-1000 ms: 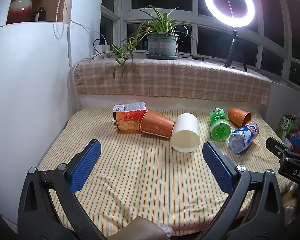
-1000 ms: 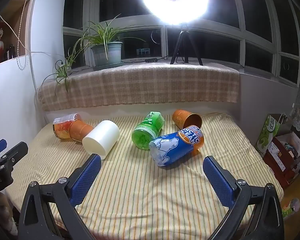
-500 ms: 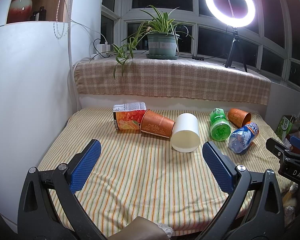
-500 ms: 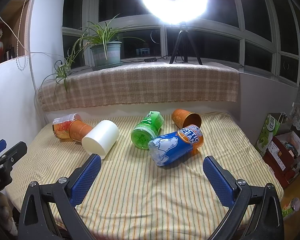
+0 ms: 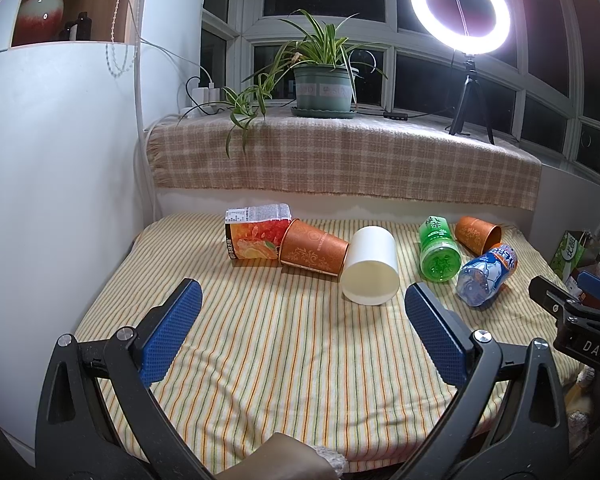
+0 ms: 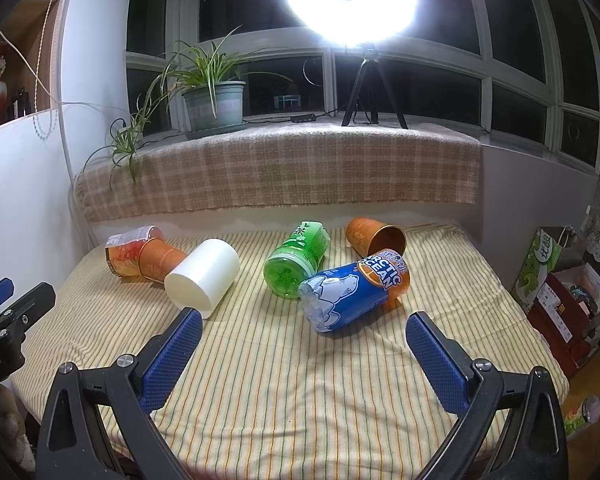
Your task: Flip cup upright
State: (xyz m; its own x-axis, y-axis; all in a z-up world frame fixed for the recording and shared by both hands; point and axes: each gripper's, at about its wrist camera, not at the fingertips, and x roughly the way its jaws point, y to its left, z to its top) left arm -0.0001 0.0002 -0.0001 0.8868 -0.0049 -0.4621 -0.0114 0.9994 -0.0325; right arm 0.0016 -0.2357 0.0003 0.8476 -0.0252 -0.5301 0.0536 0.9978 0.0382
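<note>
**A:** What are your tools doing?

**B:** My left gripper [image 5: 302,320] has its jaws spread wide with nothing between them, and it hangs over the near part of the striped cloth [image 5: 284,360]. My right gripper [image 6: 304,340] is just as wide and just as empty.

**A:** And the cup?

**B:** There are several lying down. Nearest my left gripper is the white cup [image 5: 370,266], on its side with one round end facing me; I can't tell whether that end is mouth or base. An orange cup [image 5: 314,248] touches it, tucked against a juice carton [image 5: 256,236]. A second orange cup [image 6: 374,236] lies behind the blue bottle [image 6: 354,290] and the green bottle [image 6: 298,258].

**A:** Which one, and how?

**B:** I'd guess the white one. I'd come in from the side that's clear of the orange cup, close across the wall gently since thin walls may crumple, then lift before turning so the rim doesn't drag the cloth.
</note>
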